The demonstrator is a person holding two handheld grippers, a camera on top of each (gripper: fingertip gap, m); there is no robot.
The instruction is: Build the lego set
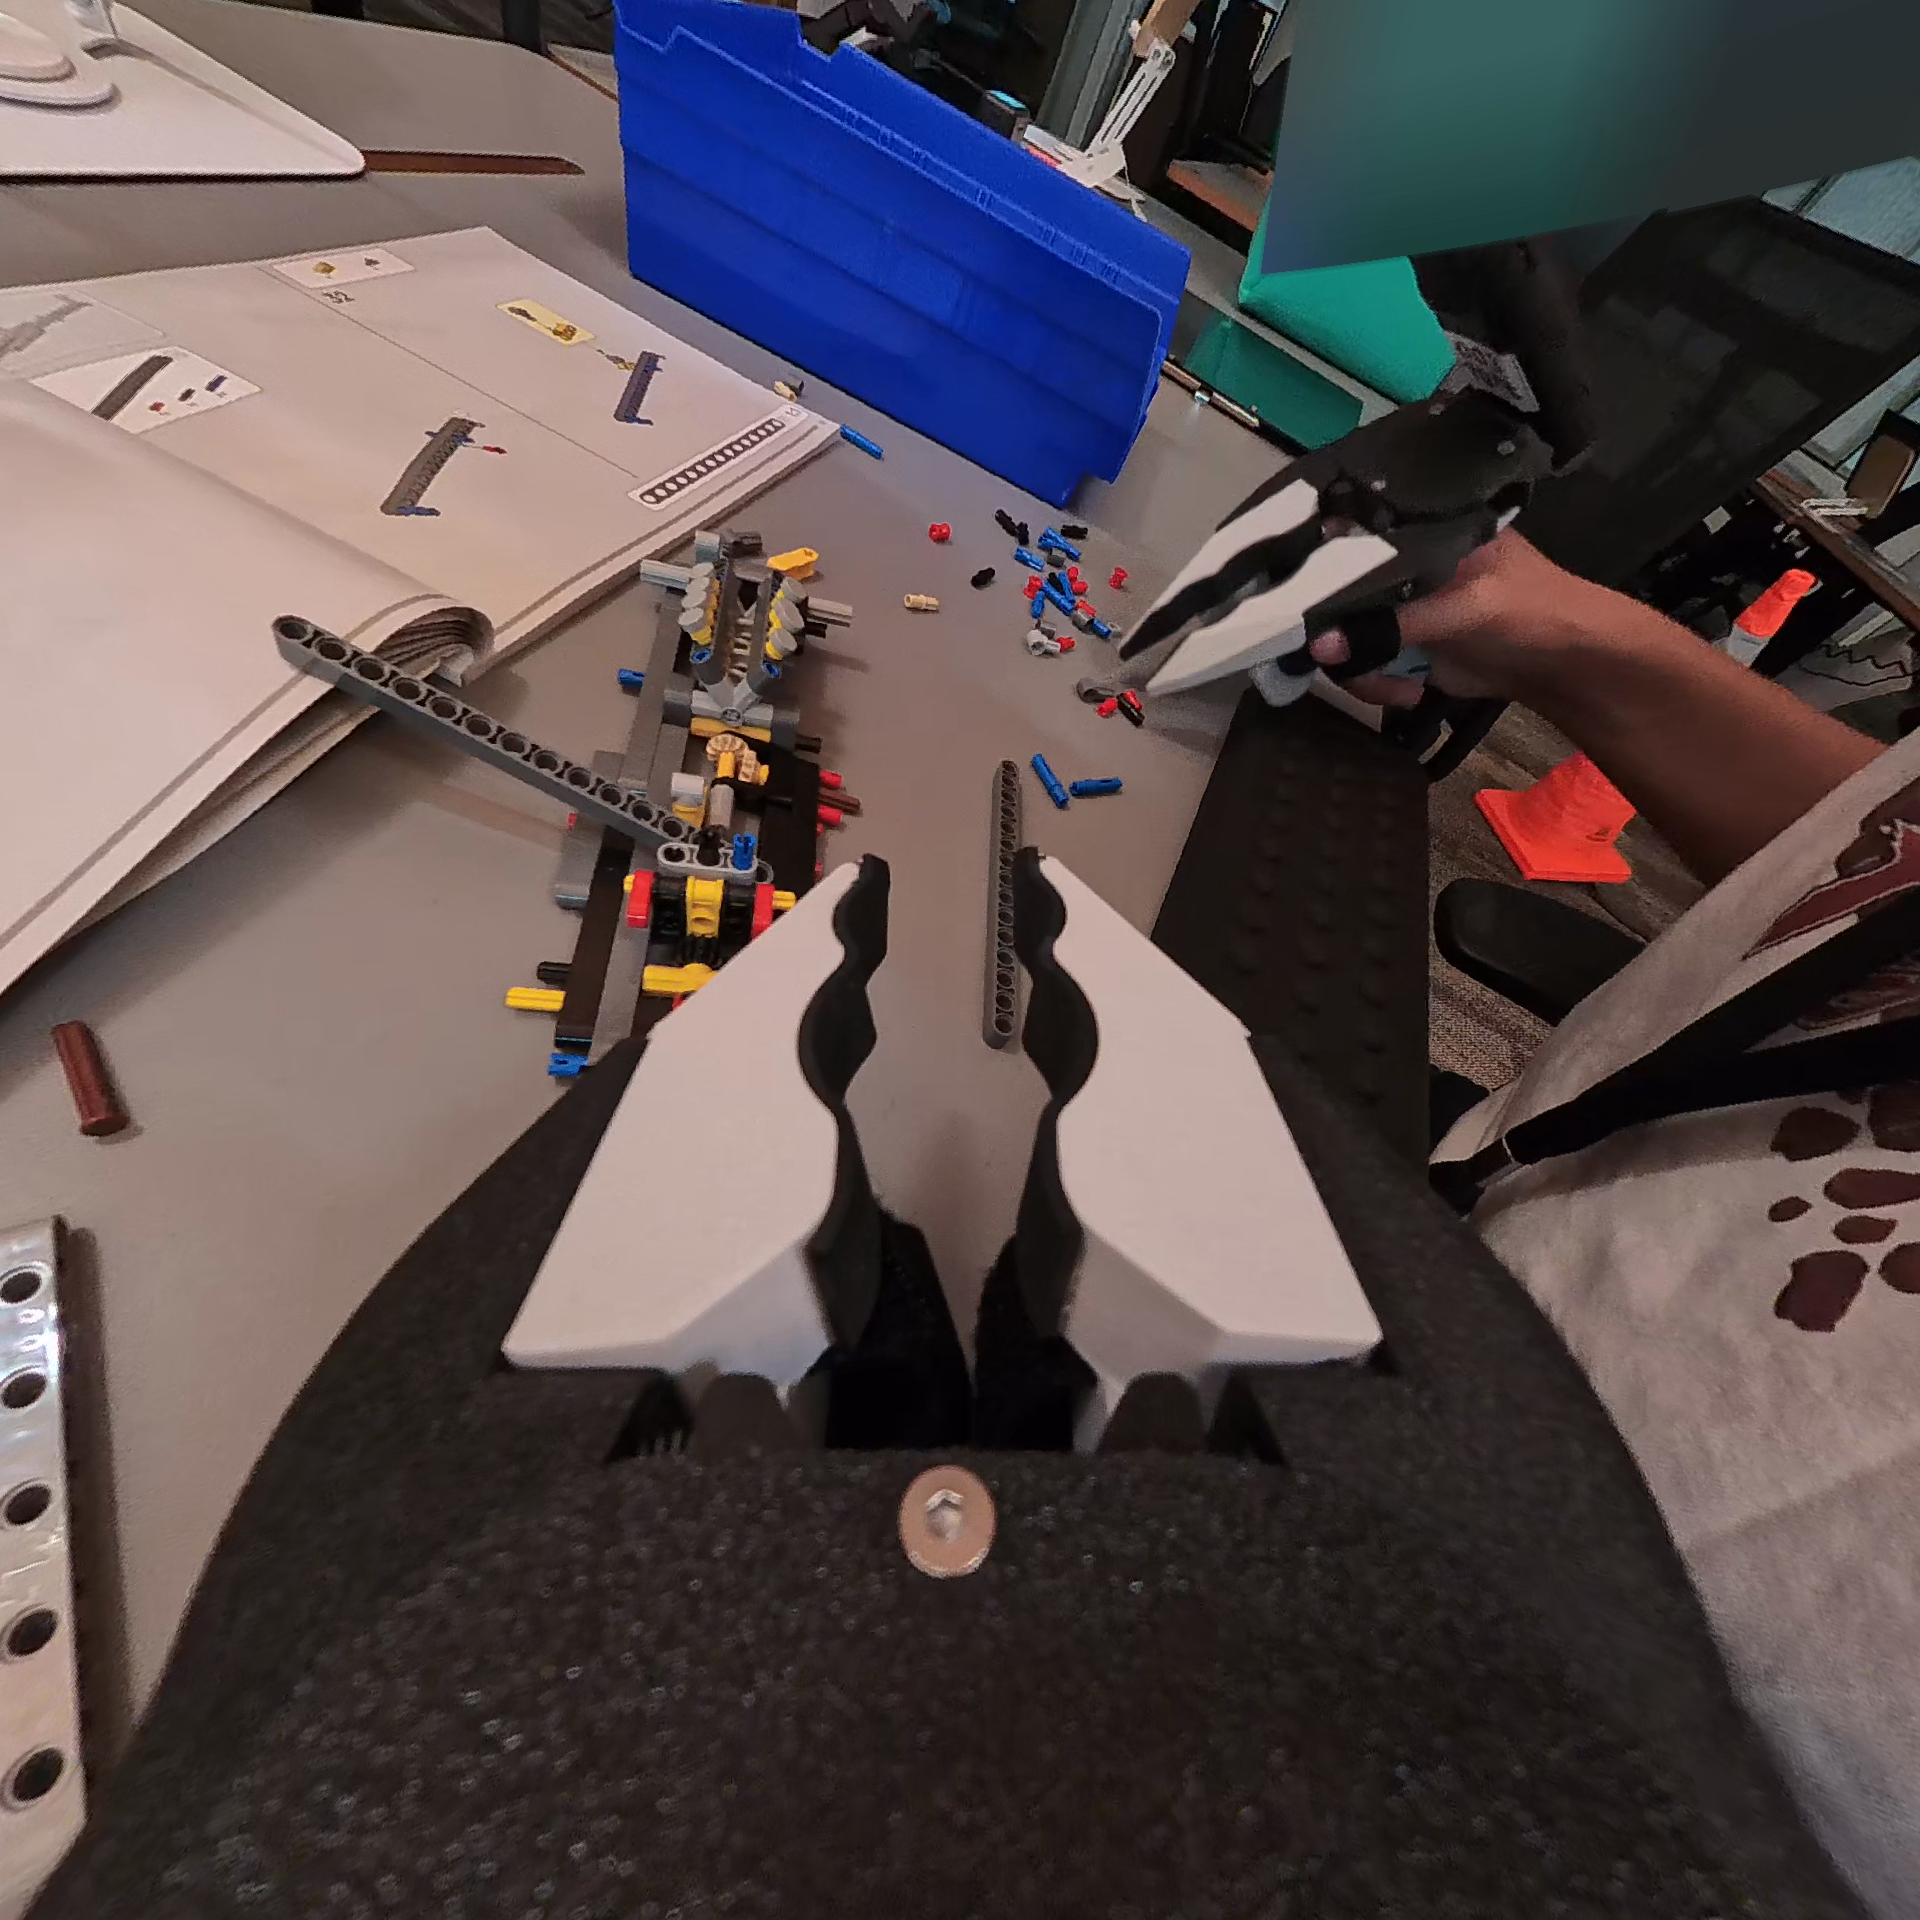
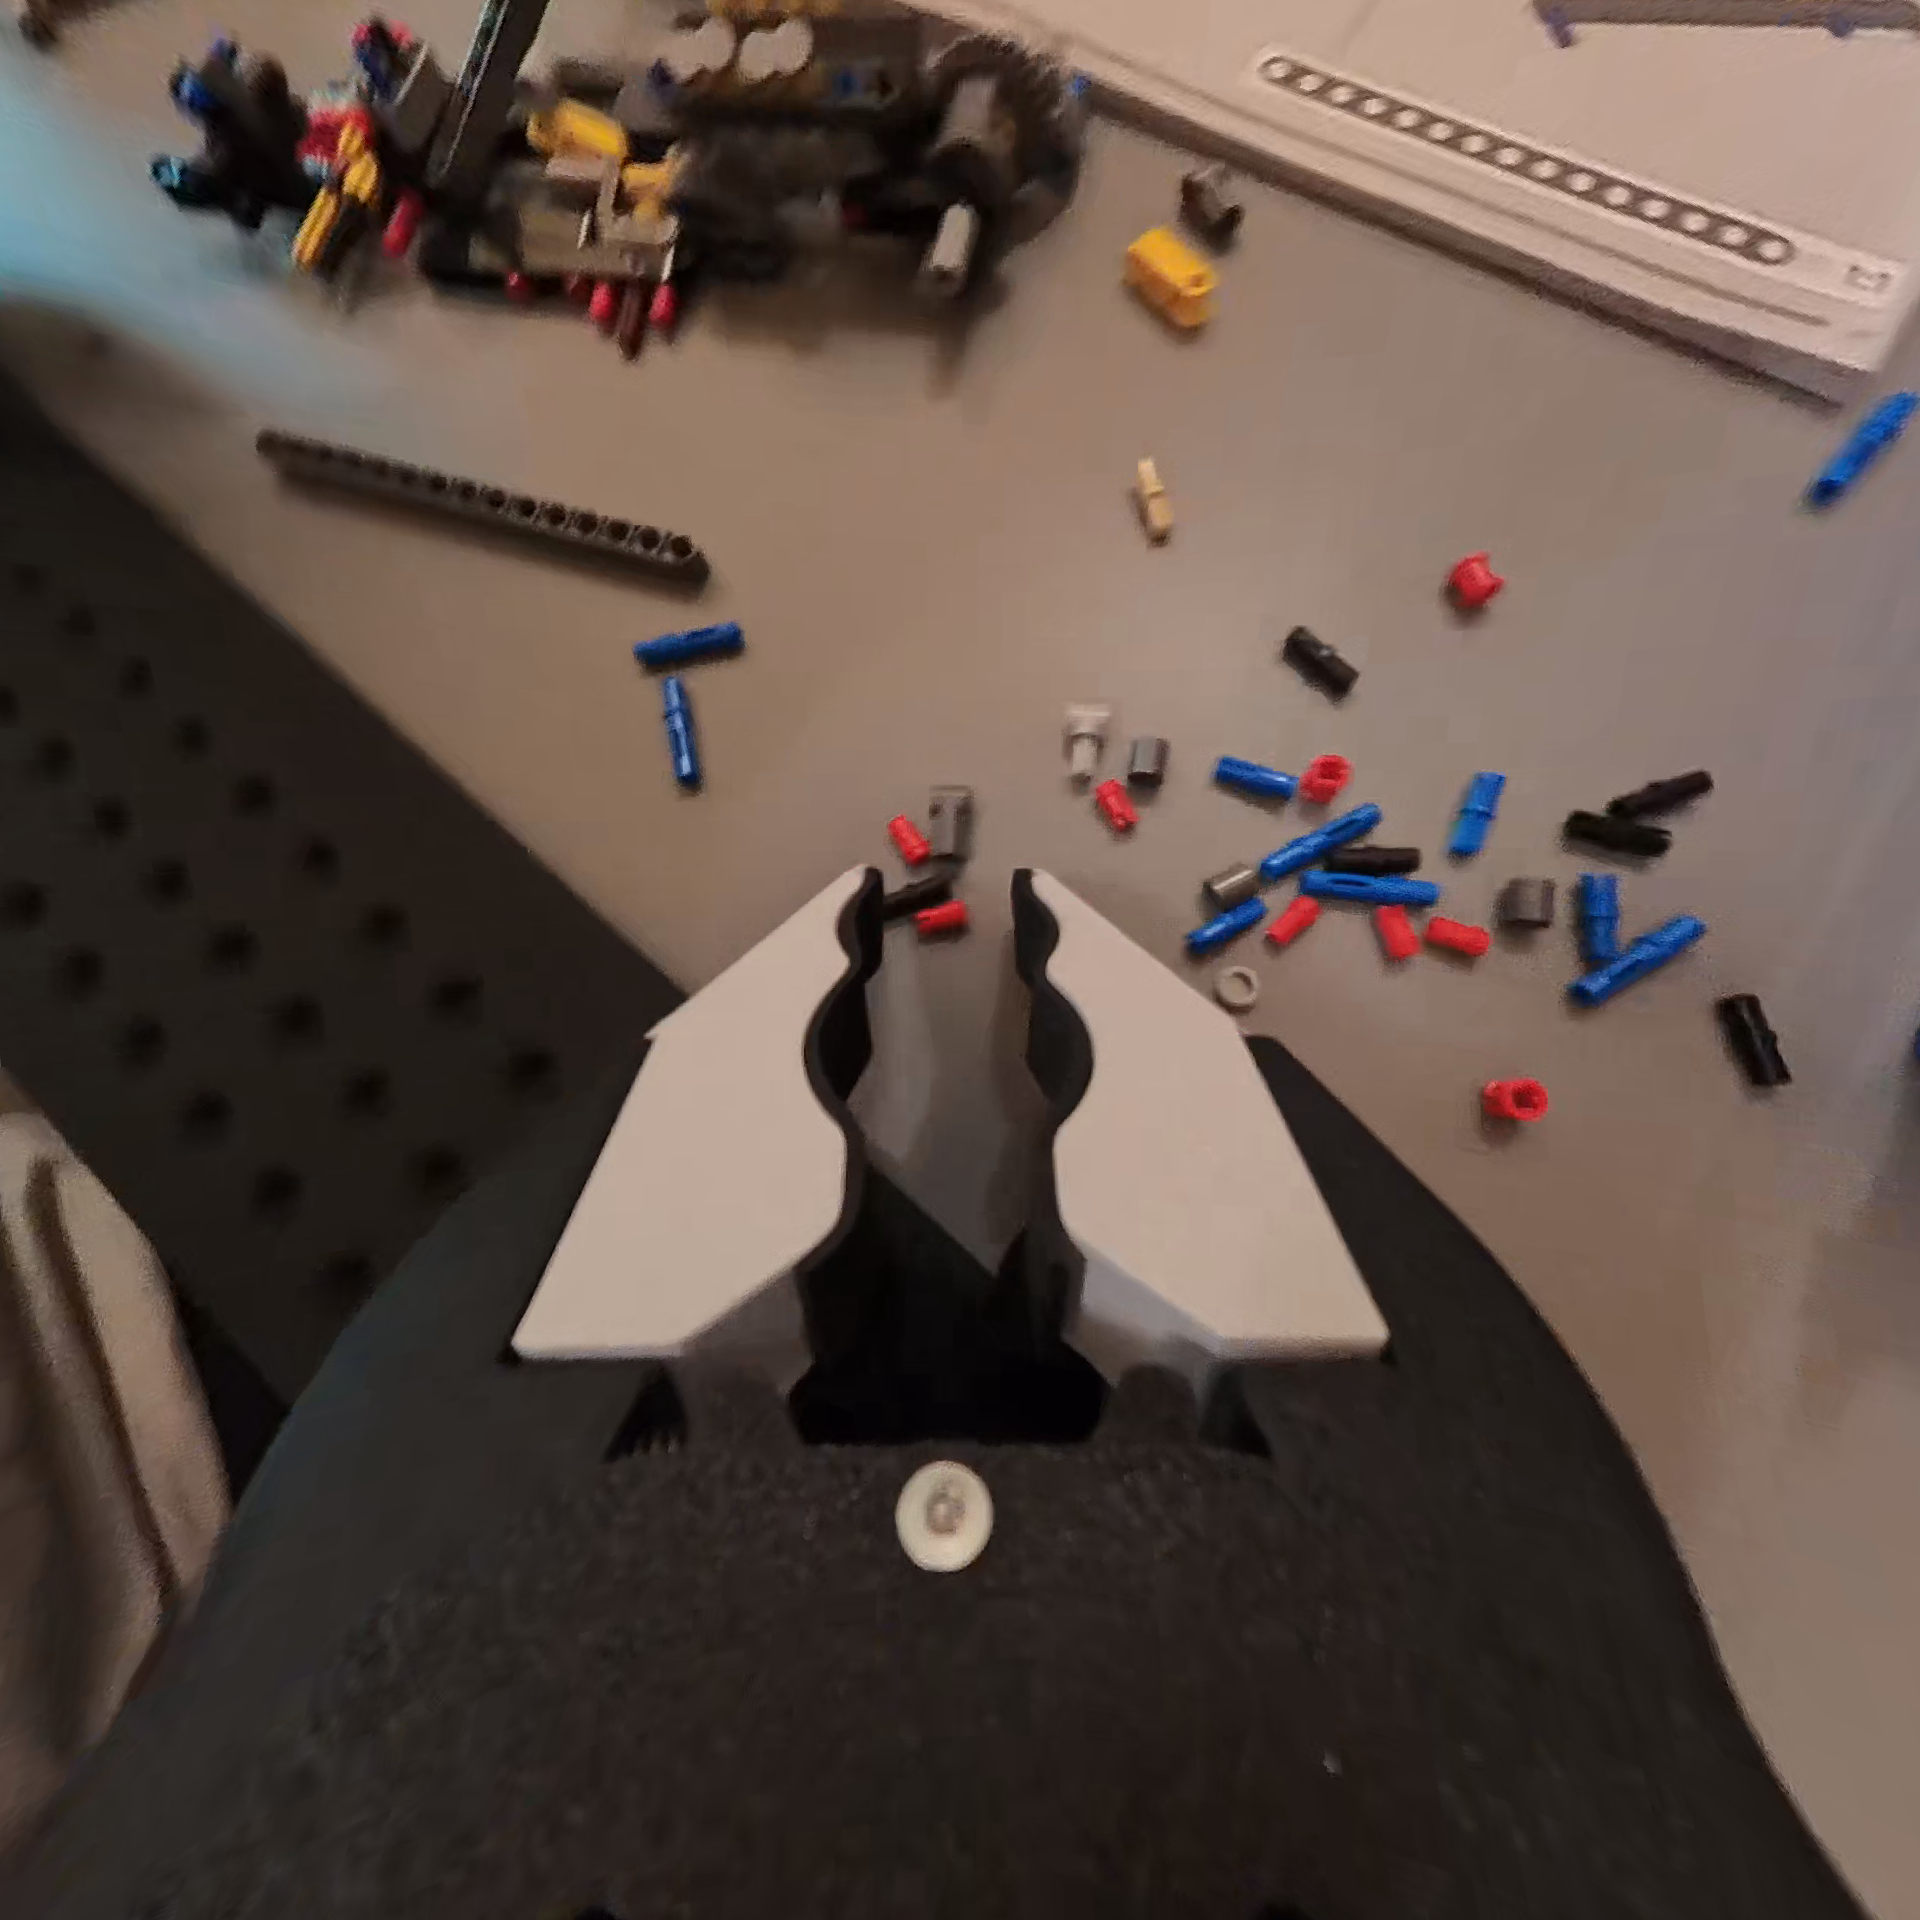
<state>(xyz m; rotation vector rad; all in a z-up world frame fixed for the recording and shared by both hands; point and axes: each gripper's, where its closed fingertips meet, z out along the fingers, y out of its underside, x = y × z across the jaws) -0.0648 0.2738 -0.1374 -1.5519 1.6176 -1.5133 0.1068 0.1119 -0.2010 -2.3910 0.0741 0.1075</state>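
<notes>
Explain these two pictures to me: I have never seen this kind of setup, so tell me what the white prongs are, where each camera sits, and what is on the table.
No robot here: a person holds a hand tool in each hand. Each tool ends in a two-finger gripper with a camera behind it looking along the fingers. One picture is from the left gripper, the other from the right gripper; the right one also shows farther off in the left view. Both are open and hold nothing. On the grey table lie a half-built model, a loose grey beam, an open manual, a blue bin, and scattered pins in blue, red and black. The right gripper hovers over those pins.
</notes>
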